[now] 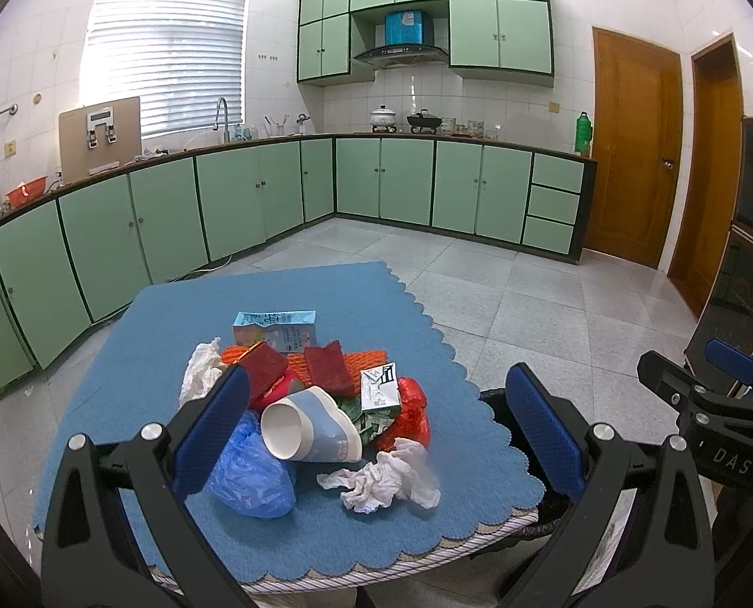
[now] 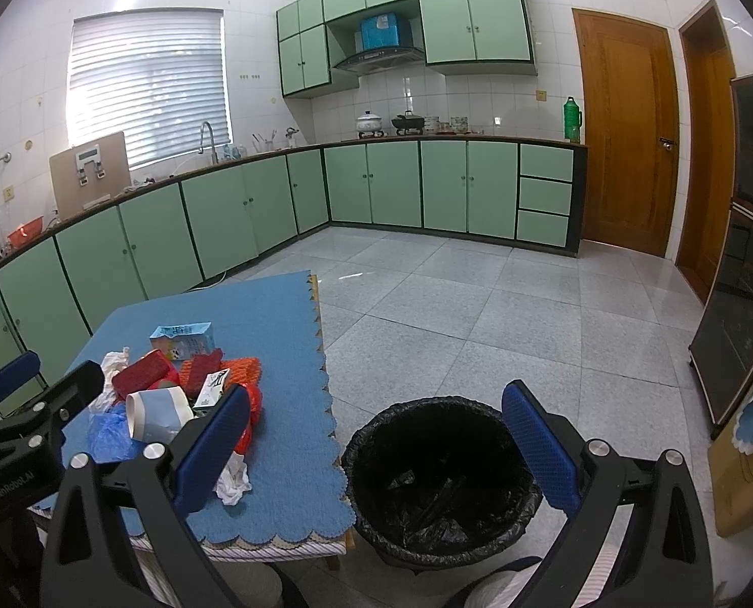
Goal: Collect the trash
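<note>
Both my tools, left (image 1: pixel 376 435) and right (image 2: pixel 376 446), hang wide open, empty. Trash pile (image 1: pixel 321 405) sits mid-desk, bin (image 2: pixel 442 476) off the right edge. Haven't grabbed anything; cup (image 1: pixel 310 425) next, I guess.

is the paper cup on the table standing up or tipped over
Tipped over. The paper cup lies on its side on the trash pile, its open white mouth facing the left wrist camera. It looks empty inside.

Blue scalloped mat (image 1: pixel 295 304) covering table, trash heap (image 1: pixel 315 405) on it, bin (image 2: pixel 442 476) on floor
</note>
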Tool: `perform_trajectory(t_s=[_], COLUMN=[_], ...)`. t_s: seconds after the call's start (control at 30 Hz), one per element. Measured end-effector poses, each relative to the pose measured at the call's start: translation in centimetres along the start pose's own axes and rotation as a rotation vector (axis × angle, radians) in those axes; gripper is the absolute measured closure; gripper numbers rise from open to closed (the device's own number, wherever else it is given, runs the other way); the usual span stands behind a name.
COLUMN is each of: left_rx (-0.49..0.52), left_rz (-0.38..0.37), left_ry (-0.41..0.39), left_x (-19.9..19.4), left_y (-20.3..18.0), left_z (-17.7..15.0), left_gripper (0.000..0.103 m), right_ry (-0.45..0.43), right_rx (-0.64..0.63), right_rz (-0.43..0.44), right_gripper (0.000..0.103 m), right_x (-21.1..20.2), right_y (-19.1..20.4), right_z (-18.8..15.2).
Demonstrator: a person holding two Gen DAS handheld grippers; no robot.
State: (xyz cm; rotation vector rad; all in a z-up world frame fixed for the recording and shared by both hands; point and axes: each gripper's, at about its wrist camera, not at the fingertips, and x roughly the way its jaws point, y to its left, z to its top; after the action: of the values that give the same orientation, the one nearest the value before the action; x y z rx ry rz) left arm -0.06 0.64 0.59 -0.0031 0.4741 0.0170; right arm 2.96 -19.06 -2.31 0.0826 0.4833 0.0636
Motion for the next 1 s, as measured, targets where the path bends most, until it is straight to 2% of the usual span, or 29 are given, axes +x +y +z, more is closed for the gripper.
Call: perform_trajectory(t_s=[1.0], left_rx=[-0.004], left_rz=[0.001], left_ry=[0.003], left_x=[0.05], left_y=[0.31], left_z=[0.18], left_gripper=[0.005], right_ry=[-0.004], right_rx=[0.006], right_rz=[0.005], right_gripper=[0.006], right_x=[0.17], right_y=[0.34], right_z=[0.14])
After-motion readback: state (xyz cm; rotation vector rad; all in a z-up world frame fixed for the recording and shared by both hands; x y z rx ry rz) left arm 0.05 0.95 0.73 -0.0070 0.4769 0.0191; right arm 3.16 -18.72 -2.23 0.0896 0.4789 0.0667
